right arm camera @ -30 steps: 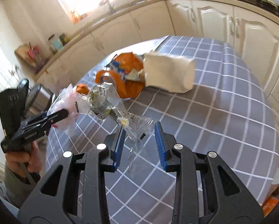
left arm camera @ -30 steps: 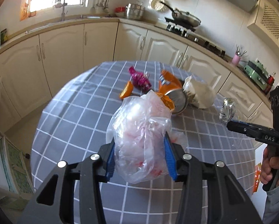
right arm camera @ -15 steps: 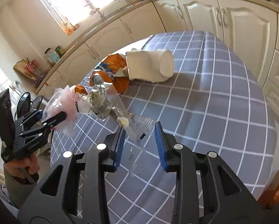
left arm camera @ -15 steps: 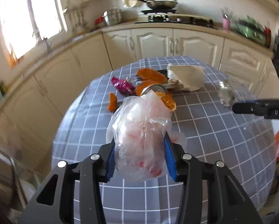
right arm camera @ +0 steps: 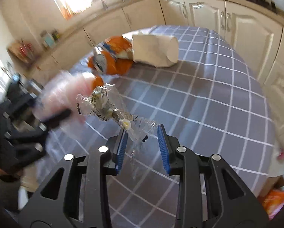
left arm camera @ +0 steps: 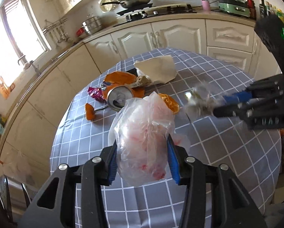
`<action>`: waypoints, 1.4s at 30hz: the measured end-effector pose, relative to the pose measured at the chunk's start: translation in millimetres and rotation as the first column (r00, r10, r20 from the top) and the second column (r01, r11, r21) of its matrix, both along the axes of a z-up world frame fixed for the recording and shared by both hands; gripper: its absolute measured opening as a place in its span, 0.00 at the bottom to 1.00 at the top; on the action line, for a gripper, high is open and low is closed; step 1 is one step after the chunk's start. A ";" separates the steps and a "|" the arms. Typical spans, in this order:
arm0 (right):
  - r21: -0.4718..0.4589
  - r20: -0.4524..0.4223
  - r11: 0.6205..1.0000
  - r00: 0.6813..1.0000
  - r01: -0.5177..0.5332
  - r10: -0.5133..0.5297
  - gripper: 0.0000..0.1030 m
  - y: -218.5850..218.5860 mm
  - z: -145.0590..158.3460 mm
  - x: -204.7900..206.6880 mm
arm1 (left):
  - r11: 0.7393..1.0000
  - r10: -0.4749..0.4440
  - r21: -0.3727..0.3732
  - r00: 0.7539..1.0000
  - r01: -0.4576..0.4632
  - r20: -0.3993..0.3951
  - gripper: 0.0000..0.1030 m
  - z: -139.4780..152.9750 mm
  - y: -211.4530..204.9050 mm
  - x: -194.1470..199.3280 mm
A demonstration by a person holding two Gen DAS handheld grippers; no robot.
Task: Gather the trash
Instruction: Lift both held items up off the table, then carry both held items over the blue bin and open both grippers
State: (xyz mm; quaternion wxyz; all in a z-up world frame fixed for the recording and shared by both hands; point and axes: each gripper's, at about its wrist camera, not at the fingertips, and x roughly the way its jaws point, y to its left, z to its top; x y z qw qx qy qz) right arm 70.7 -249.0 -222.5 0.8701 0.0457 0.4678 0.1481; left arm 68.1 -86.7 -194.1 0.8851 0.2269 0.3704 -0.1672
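Left wrist view shows the left gripper [left arm camera: 142, 159] clamped on a translucent plastic bag [left arm camera: 142, 142] with pink-red blotches, above the grey checked tablecloth [left arm camera: 217, 148]. Farther off lie a drinks can [left arm camera: 119, 99], orange wrappers [left arm camera: 119, 78], a magenta wrapper [left arm camera: 95, 93] and a white paper bag [left arm camera: 157, 71].

Right wrist view alone shows the right gripper [right arm camera: 142, 144], whose jaws have just been opening: a clear cellophane wrapper [right arm camera: 105, 107] hangs between the pads, brushing the left one, unpinched, just beside the blurred plastic bag.
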 end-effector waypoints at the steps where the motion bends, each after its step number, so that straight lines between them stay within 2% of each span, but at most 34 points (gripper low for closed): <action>1: -0.024 0.008 1.000 1.000 0.002 -0.002 0.66 2.3 0.5 -0.6 | 1.000 0.011 -0.010 1.000 -0.011 -0.004 0.42 -0.4 2.8 0.4; 2: -0.021 0.025 1.000 1.000 -0.005 0.005 0.70 3.1 2.3 -2.1 | 1.000 0.019 -0.016 1.000 -0.019 -0.003 0.42 -0.8 4.0 2.3; 5: 0.089 0.066 0.996 0.998 -0.029 0.023 0.70 4.0 15.7 -1.3 | 0.999 0.030 -0.039 1.000 -0.030 0.003 0.42 2.3 10.8 1.9; 8: 0.143 0.121 0.985 0.990 -0.092 0.074 0.69 18.0 32.1 3.8 | 0.998 0.018 -0.056 1.000 -0.017 0.018 0.42 8.2 17.0 -0.2; 11: 0.175 0.153 0.972 0.979 -0.157 0.131 0.64 33.1 42.1 12.5 | 0.997 -0.003 -0.080 1.000 0.005 0.027 0.42 14.6 21.2 -4.2; 13: 0.183 0.153 0.968 0.978 -0.171 0.144 0.57 39.3 44.5 16.3 | 0.995 -0.017 -0.097 0.999 0.021 0.036 0.42 19.3 24.4 -7.8; 15: 0.223 0.144 0.956 0.976 -0.193 0.163 0.39 40.3 43.4 22.2 | 0.993 -0.031 -0.110 0.999 0.036 0.042 0.42 23.3 26.0 -11.0; 18: 0.277 0.146 0.938 0.974 -0.209 0.174 0.21 35.3 44.7 23.3 | 0.992 -0.039 -0.120 0.998 0.043 0.040 0.42 25.2 28.4 -13.0; 21: 0.277 0.150 0.935 0.971 -0.223 0.187 0.16 31.0 46.3 20.7 | 0.989 -0.046 -0.137 0.999 0.049 0.026 0.42 25.3 29.8 -9.9; 27: 0.308 0.164 0.933 0.976 -0.187 0.141 0.10 10.3 52.9 18.9 | 0.988 -0.064 -0.137 0.997 0.070 0.046 0.42 30.9 23.5 -10.9; 31: 0.308 0.154 0.932 0.977 -0.190 0.148 0.09 6.5 52.6 19.0 | 0.987 -0.091 -0.130 0.993 0.099 0.070 0.42 38.1 16.6 -13.8; 36: 0.351 0.150 0.922 0.982 -0.164 0.118 0.10 -2.8 49.4 20.9 | 0.981 -0.146 -0.111 0.984 0.157 0.099 0.42 43.4 1.3 -20.7; 42: 0.357 0.149 0.922 0.983 -0.151 0.103 0.08 -12.7 45.2 15.8 | 0.975 -0.181 -0.116 0.978 0.192 0.100 0.42 47.0 -8.3 -22.9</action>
